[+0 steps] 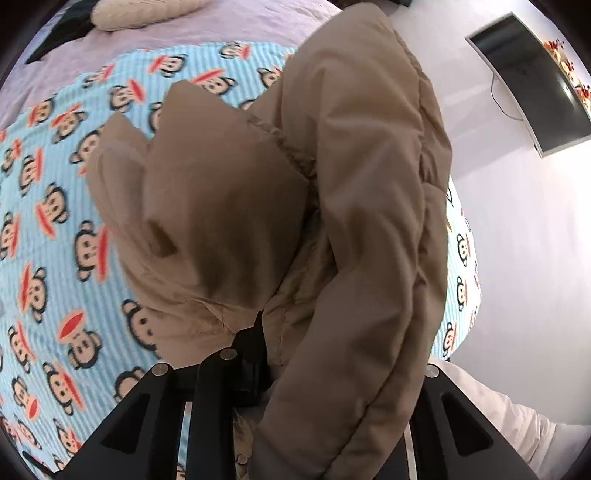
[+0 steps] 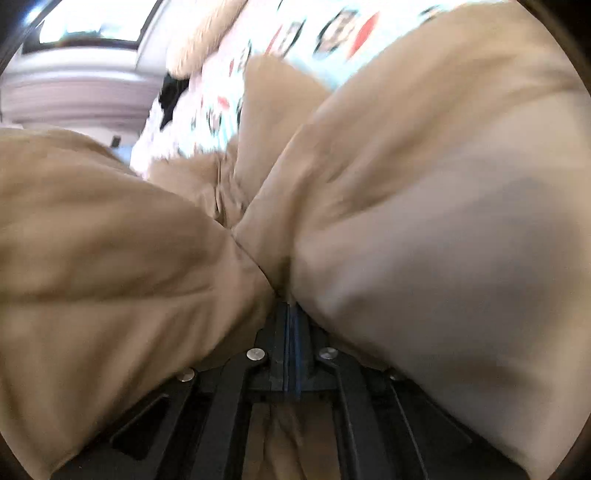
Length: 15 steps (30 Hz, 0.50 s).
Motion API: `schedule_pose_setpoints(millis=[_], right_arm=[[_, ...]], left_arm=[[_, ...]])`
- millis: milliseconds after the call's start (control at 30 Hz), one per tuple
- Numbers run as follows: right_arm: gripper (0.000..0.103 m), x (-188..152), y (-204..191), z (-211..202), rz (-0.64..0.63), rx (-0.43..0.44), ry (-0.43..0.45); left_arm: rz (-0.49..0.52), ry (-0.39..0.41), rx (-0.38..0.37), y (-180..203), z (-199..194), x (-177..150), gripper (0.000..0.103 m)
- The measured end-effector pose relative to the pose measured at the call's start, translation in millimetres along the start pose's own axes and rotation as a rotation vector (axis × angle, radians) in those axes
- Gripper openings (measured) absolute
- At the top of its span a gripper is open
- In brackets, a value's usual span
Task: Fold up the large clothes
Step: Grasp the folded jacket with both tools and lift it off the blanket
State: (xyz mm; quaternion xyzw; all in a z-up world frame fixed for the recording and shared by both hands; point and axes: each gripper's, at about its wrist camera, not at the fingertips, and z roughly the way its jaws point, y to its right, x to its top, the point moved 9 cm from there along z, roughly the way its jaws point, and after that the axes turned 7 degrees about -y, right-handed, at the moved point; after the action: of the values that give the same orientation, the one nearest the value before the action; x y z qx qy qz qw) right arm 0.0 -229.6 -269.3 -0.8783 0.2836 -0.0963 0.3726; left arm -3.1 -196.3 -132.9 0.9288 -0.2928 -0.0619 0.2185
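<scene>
The right gripper (image 2: 290, 314) is clenched, its blue pads pressed together on a pinch of tan fabric, and the padded jacket (image 2: 424, 221) billows out to both sides of that pinch, filling most of the right wrist view. The left gripper (image 1: 258, 347) is narrowed onto a thick roll of the same jacket (image 1: 351, 184); only one dark finger shows beside the cloth, the other is hidden behind it, so it reads as a hold on a bulky edge, not a bare close. From that hold the jacket hangs lifted above the bed, whose blue monkey-print blanket (image 1: 55, 221) spreads beneath, with a mauve sheet (image 1: 184, 33) beyond. A cream cushion (image 1: 147, 14) lies at the far end, and a dark screen (image 1: 535, 81) hangs on the white wall.

Judging by this, the step in hand is carrying the jacket up with both grips to lay or turn it for a fold. The next move calls for spreading the two holds apart so the puffy cloth opens flat, then lowering it onto the blanket without letting a sleeve tuck underneath.
</scene>
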Motion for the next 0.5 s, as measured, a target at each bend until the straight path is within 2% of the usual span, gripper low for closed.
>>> schedule_pose_setpoints(millis=[67,100,133,200,267,333,367,400,500], right_arm=[[0.003,-6.3,15.9,-34.4,0.034,0.002,0.046],[0.003,-11.4,25.5,-52.5,0.054,0.003,0.068],[0.003,-16.5,32.8,-66.6,0.066,0.002,0.086],[0.004,-31.1,49.9,-96.8,0.090,-0.006,0.121],[0.016,-43.8,62.7,-118.7,0.106,-0.021,0.143],[0.067,-61.4,73.7,-140.4,0.120,-0.053,0.164],[0.073,-69.7,75.1,-151.0,0.113,-0.061,0.183],[0.073,-77.6,73.4,-160.9,0.097,-0.059,0.202],[0.075,-102.5,51.4,-178.8,0.035,0.041,0.198]], left_arm=[[0.002,-0.028,-0.083,15.2,11.1,7.2,0.051],[0.004,-0.041,-0.141,23.4,16.3,10.4,0.069],[0.006,-0.053,-0.209,33.5,23.2,15.9,0.072],[0.019,-0.053,-0.276,44.7,36.2,26.6,0.072],[0.035,-0.057,-0.306,50.9,55.3,37.1,0.072],[0.017,-0.076,-0.321,52.1,79.8,46.3,0.072],[0.012,-0.079,-0.332,54.0,86.8,49.3,0.072],[0.005,-0.081,-0.340,55.4,93.5,52.8,0.072],[0.001,-0.090,-0.330,60.7,108.5,62.5,0.072]])
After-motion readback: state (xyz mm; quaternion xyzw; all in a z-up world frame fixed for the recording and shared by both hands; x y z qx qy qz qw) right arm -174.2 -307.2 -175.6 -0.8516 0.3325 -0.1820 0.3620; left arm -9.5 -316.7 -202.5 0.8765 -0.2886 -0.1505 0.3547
